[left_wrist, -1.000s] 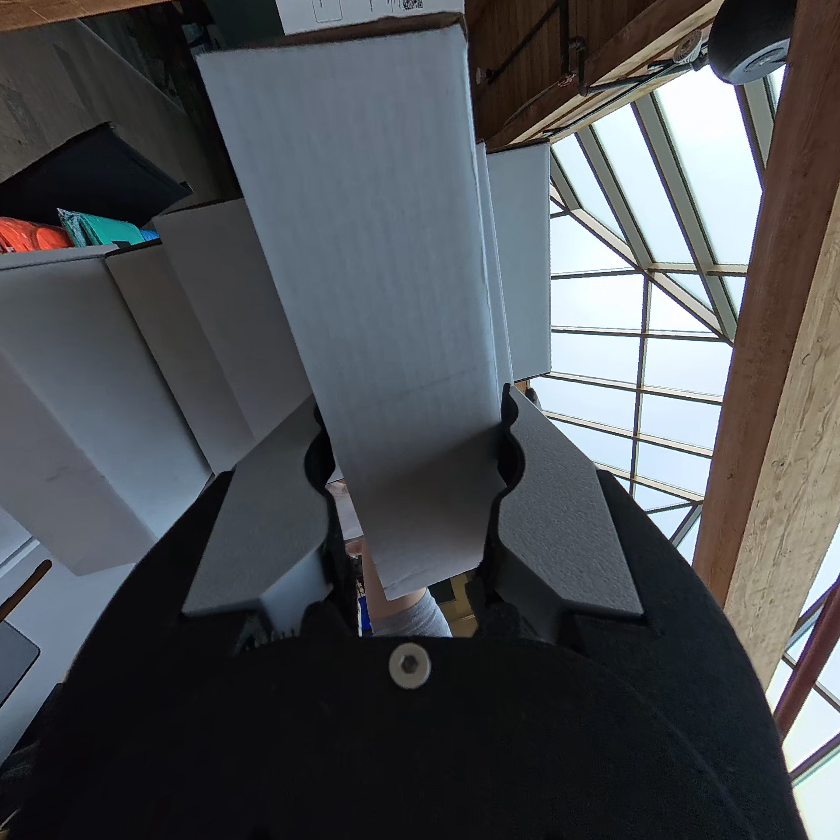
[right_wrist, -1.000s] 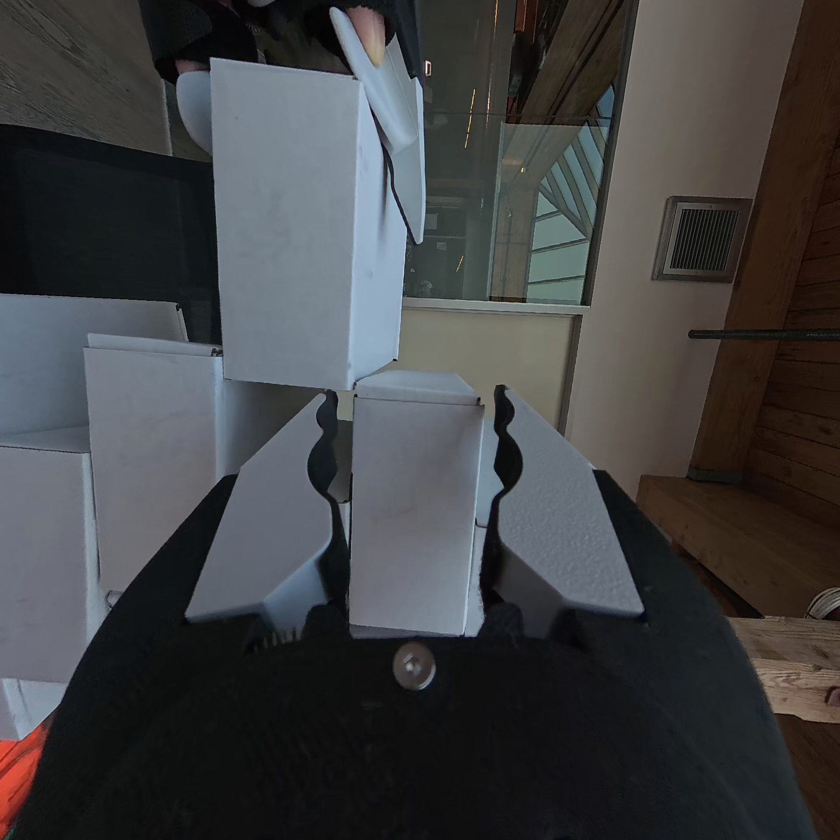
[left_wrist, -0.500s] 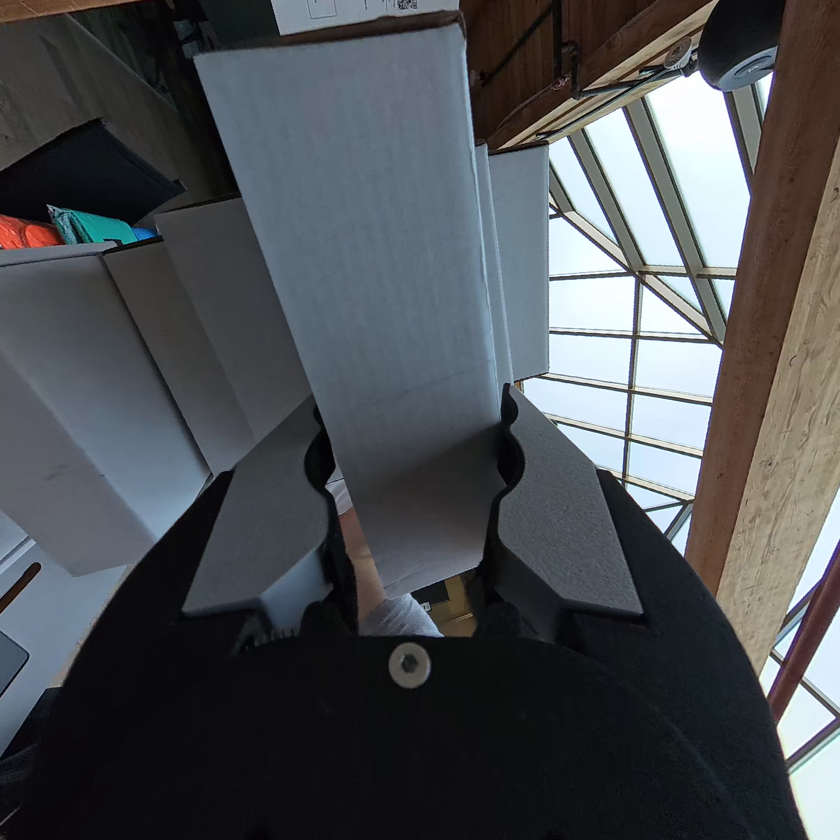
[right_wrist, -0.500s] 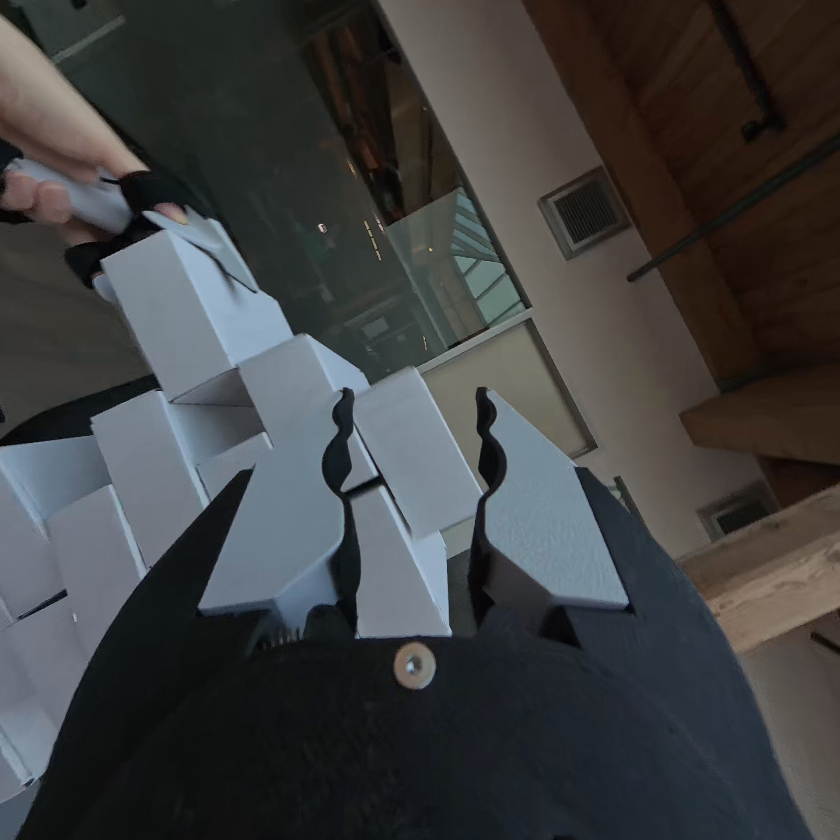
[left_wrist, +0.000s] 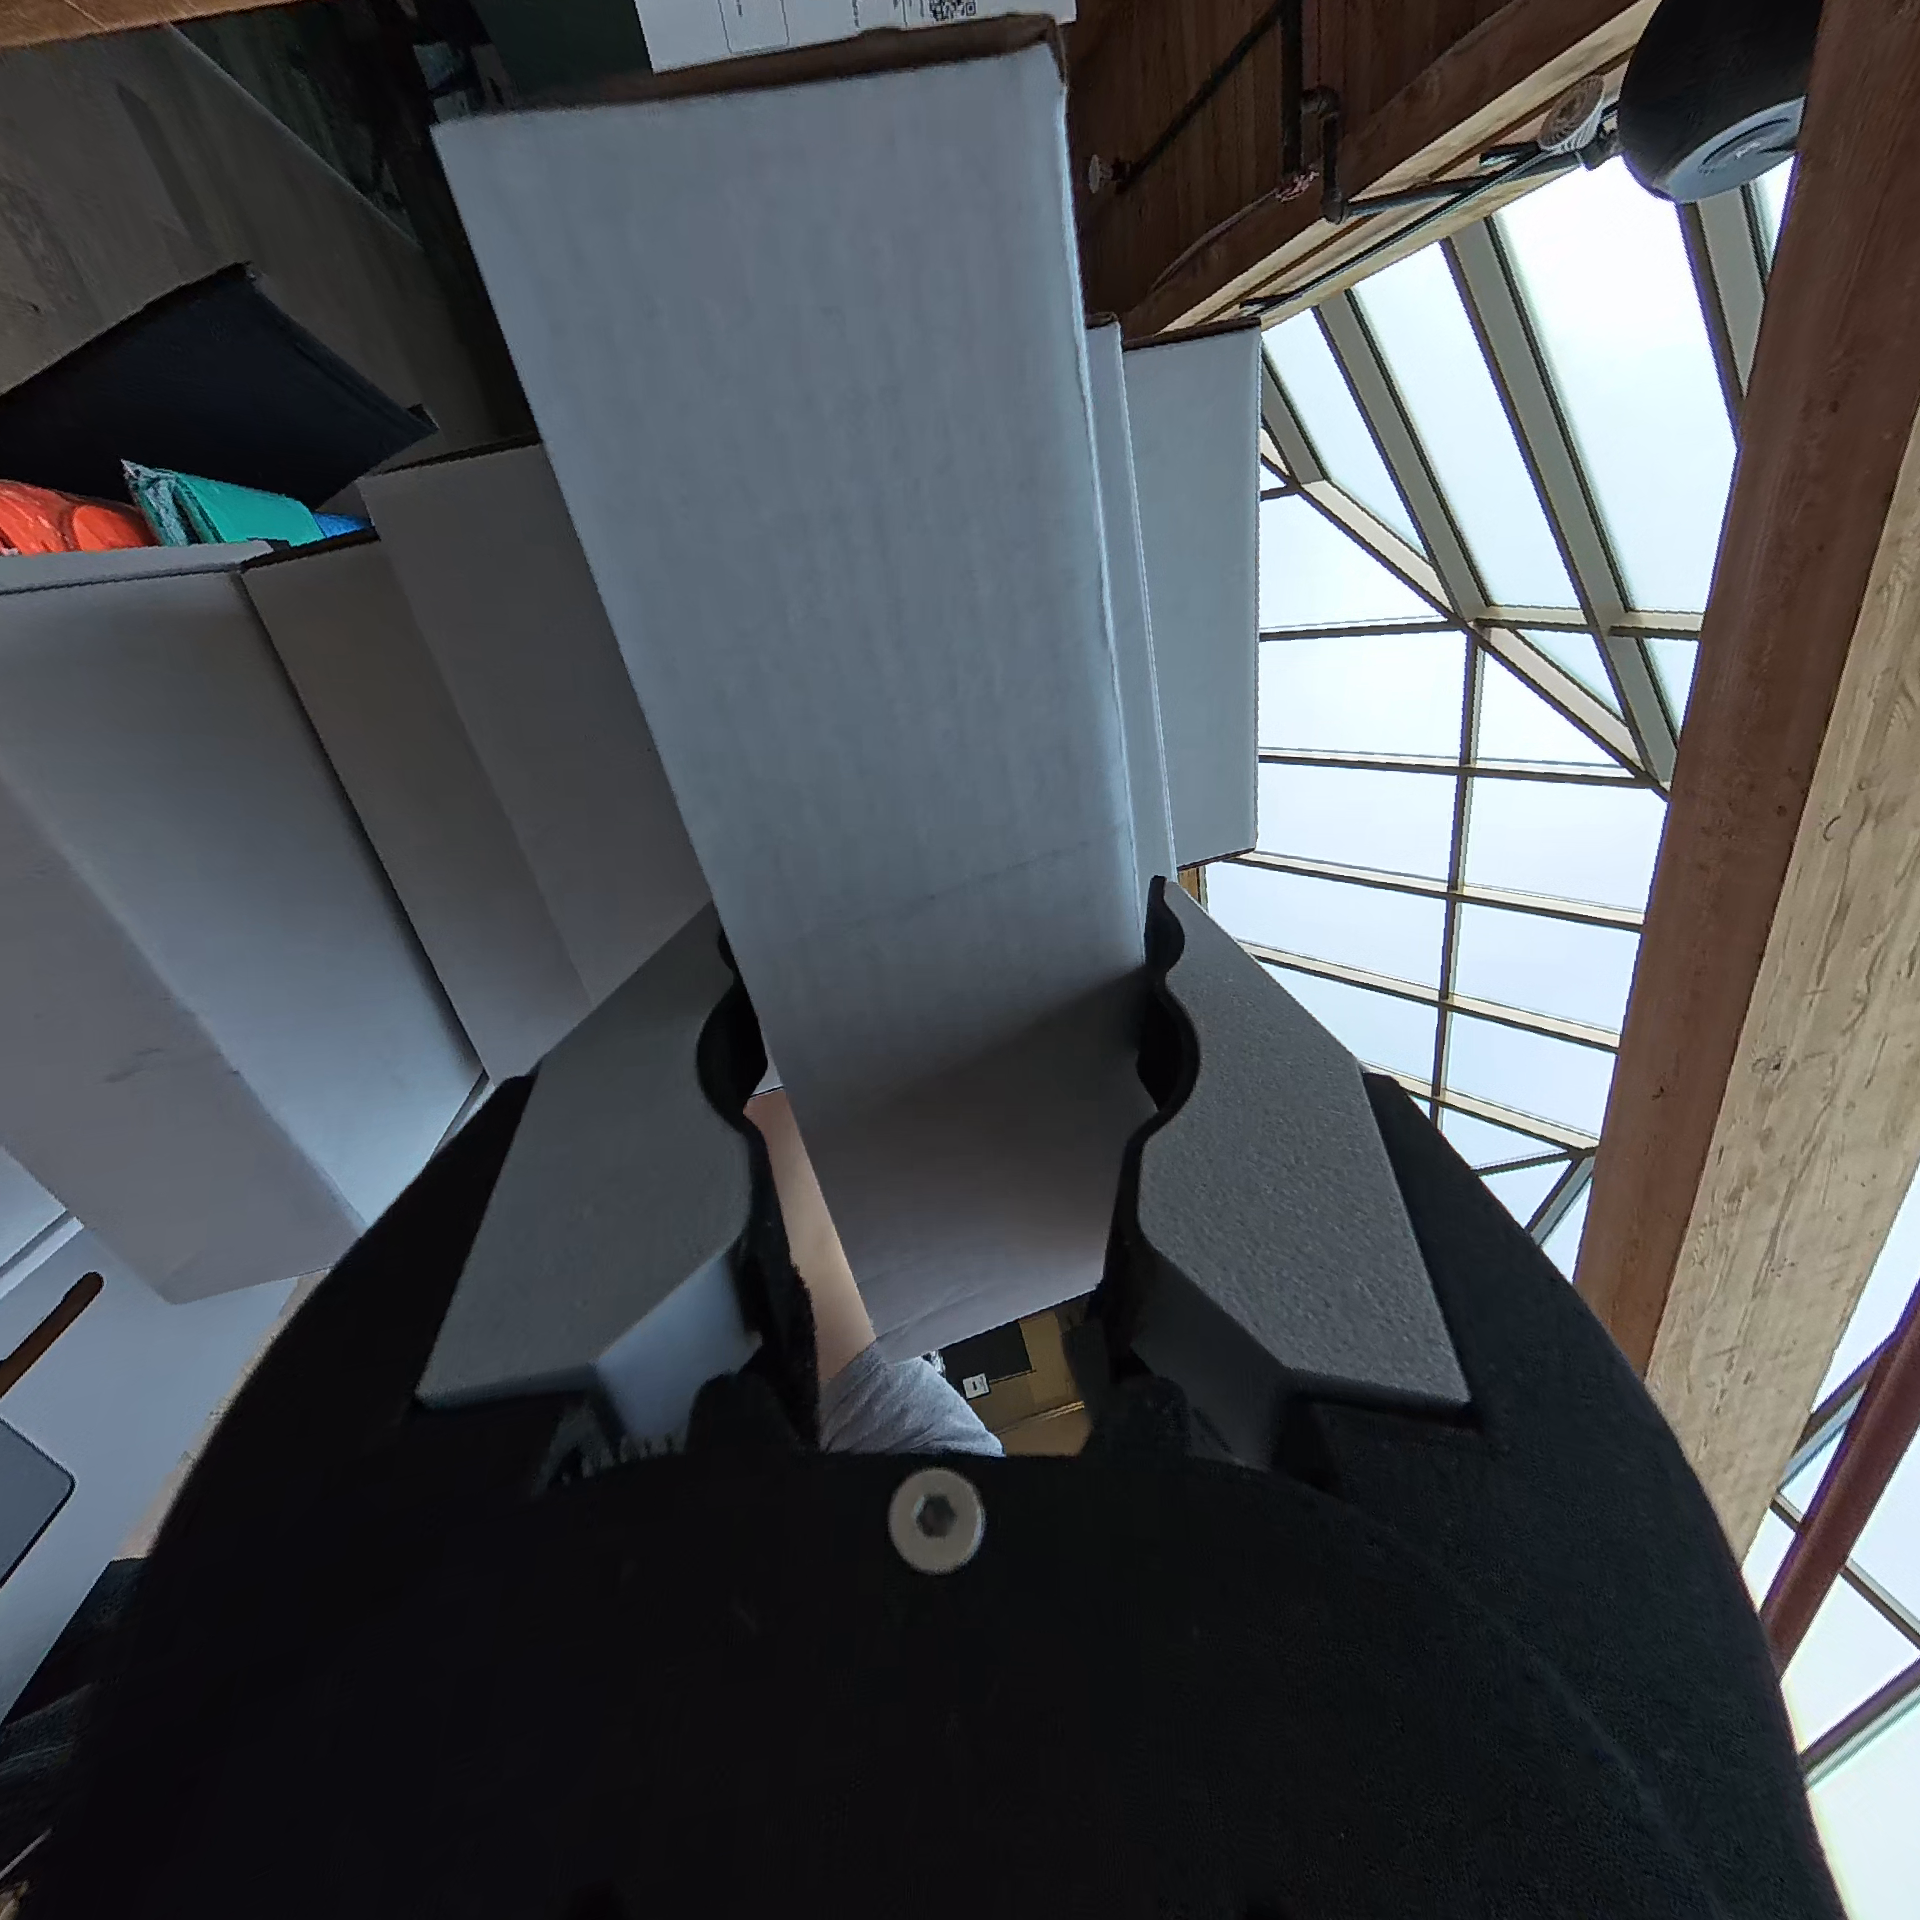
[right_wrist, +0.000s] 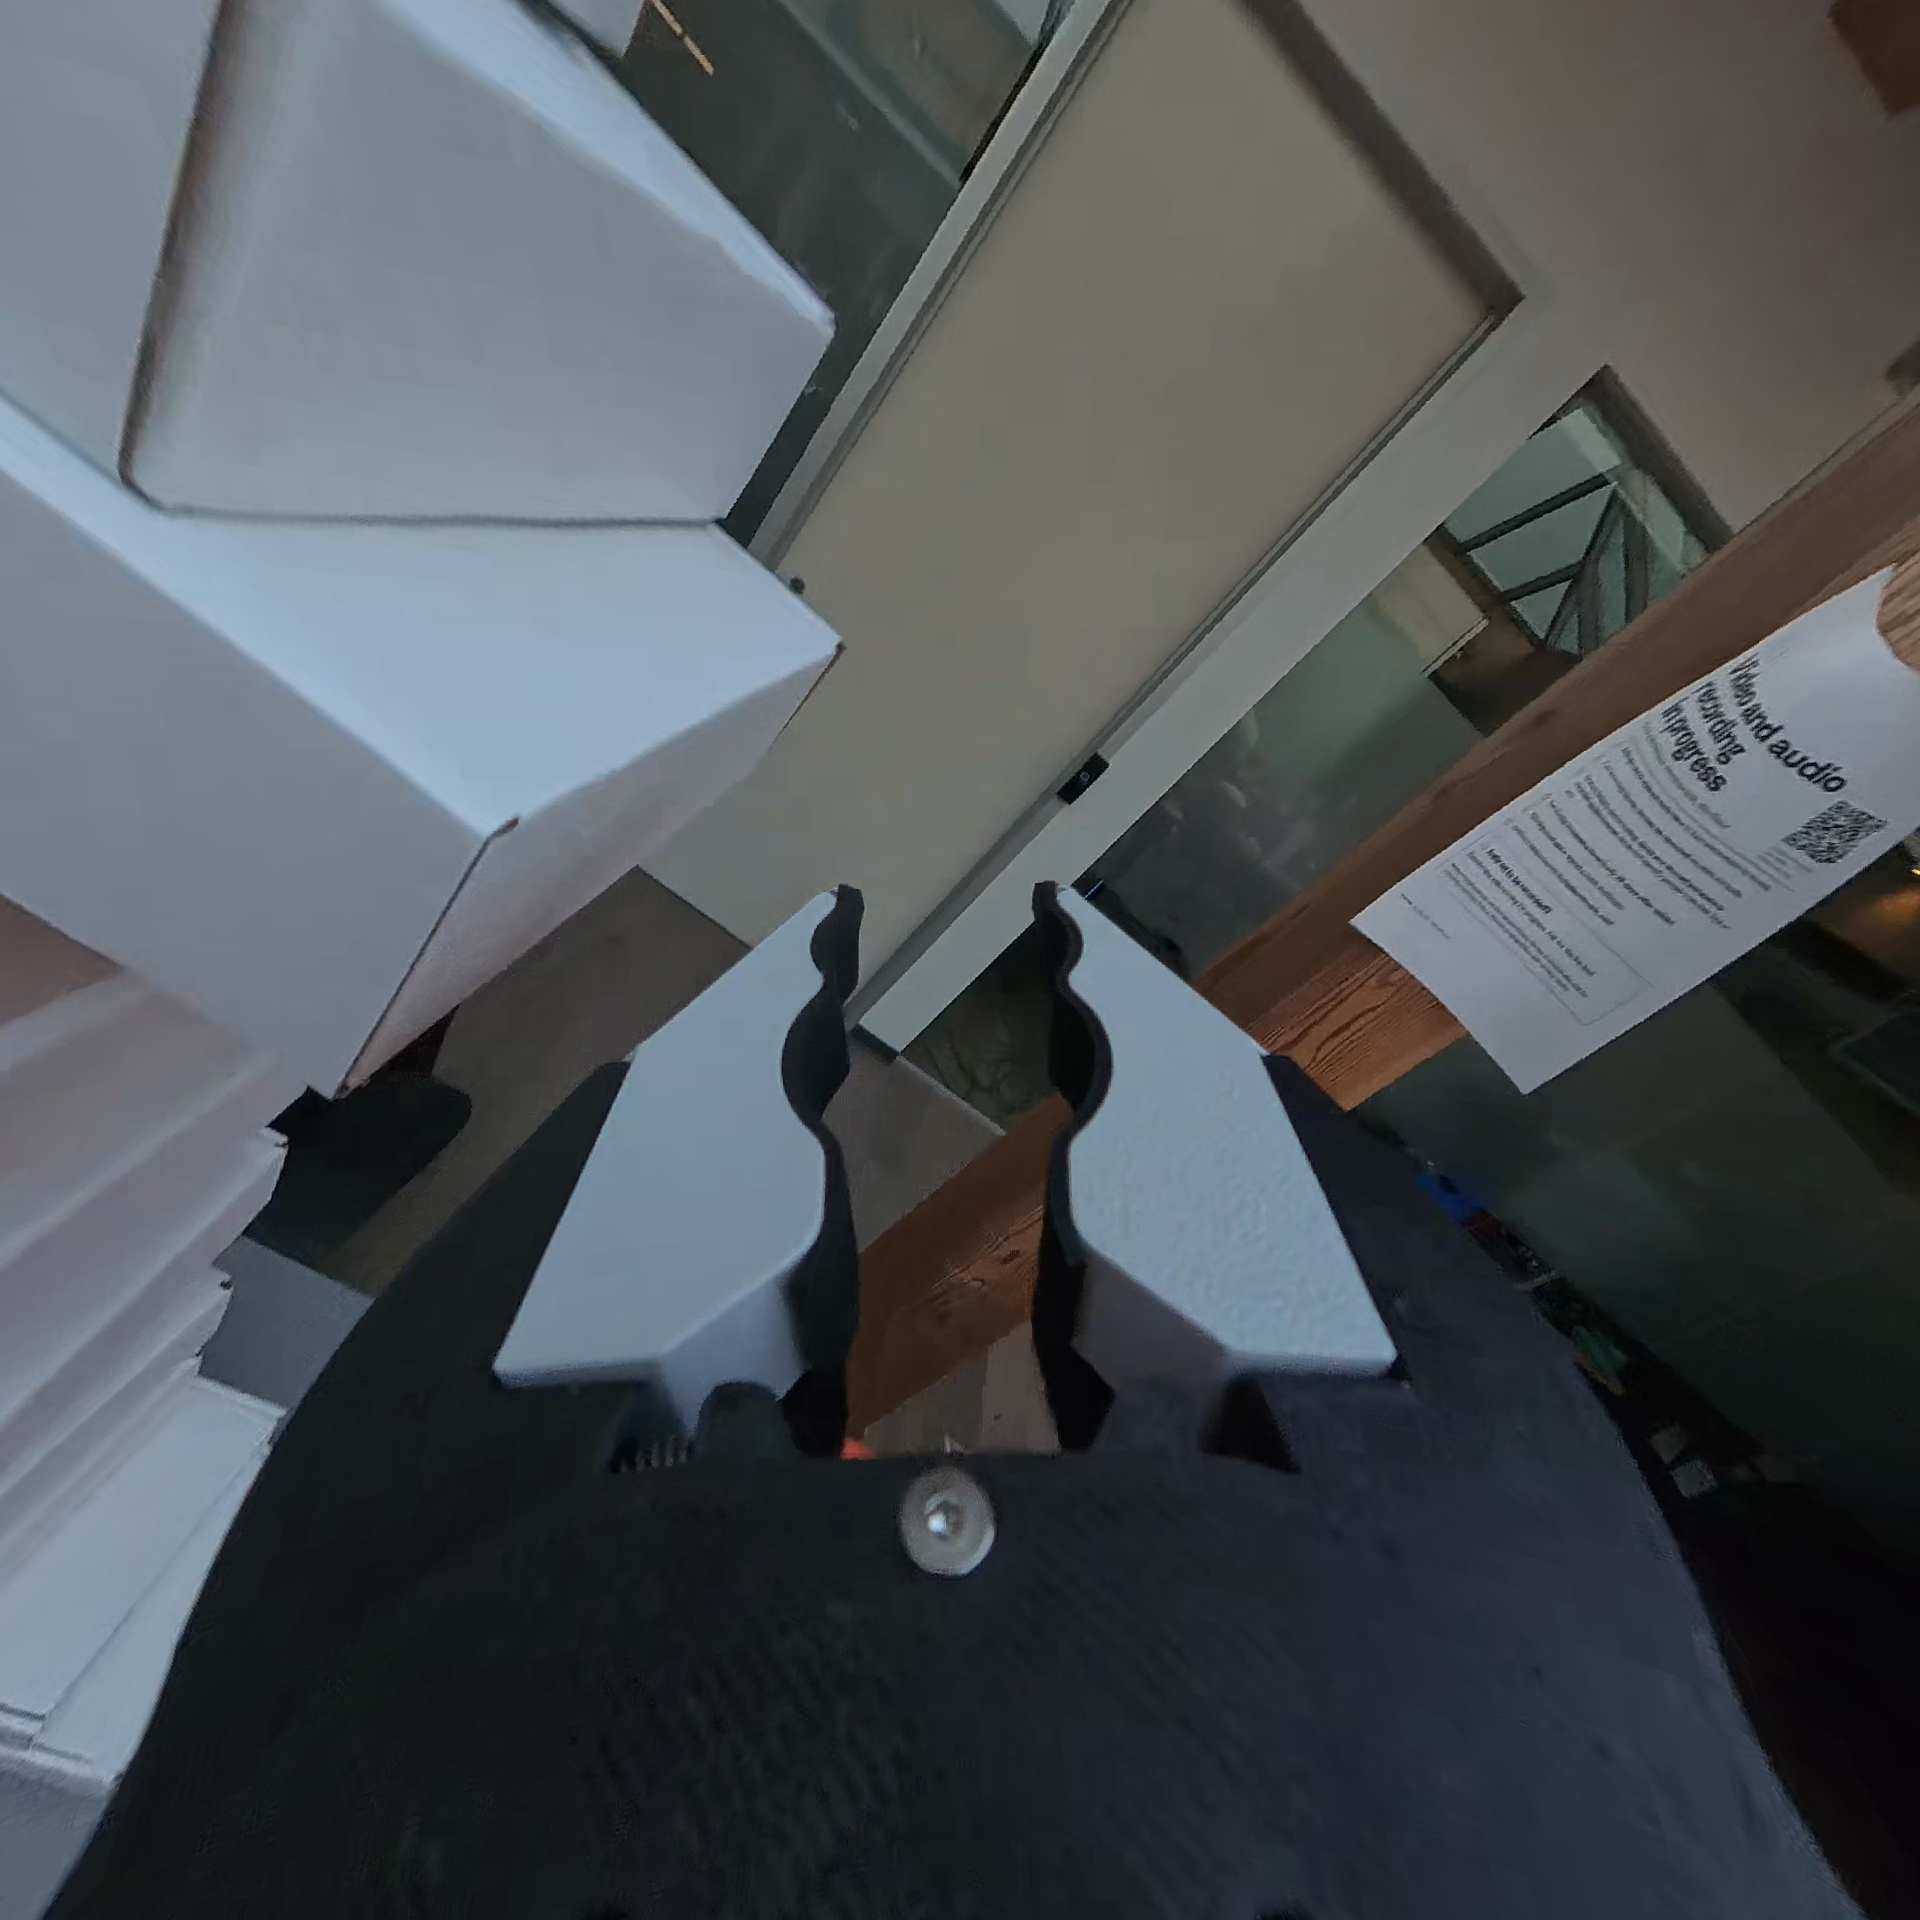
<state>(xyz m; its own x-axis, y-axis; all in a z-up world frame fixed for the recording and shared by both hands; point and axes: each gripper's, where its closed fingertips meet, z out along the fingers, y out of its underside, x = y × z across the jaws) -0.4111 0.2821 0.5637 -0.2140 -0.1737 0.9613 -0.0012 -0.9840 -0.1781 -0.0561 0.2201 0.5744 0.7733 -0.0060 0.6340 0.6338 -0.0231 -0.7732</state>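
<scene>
My left gripper (left_wrist: 940, 935) is shut on a tall white cardboard box (left_wrist: 831, 540), gripping its near end between both fingers. The box points upward and away, among other white boxes (left_wrist: 208, 883). A person's arm (left_wrist: 821, 1247) shows below the held box. My right gripper (right_wrist: 945, 914) is open and empty, its jaws a small gap apart with nothing between them. A stack of white boxes (right_wrist: 364, 675) stands to its left, apart from the fingers.
Orange and teal items (left_wrist: 156, 514) lie behind the boxes at the left. A wooden beam (left_wrist: 1787, 831) and a glass roof (left_wrist: 1455, 727) are at the right. In the right wrist view a paper notice (right_wrist: 1662, 831) hangs on a wooden beam, with a pale panel (right_wrist: 1091, 520) behind.
My right gripper has let go of the small white box it held, swung away to the right and tilted up. The left gripper has kept its hold, almost still.
</scene>
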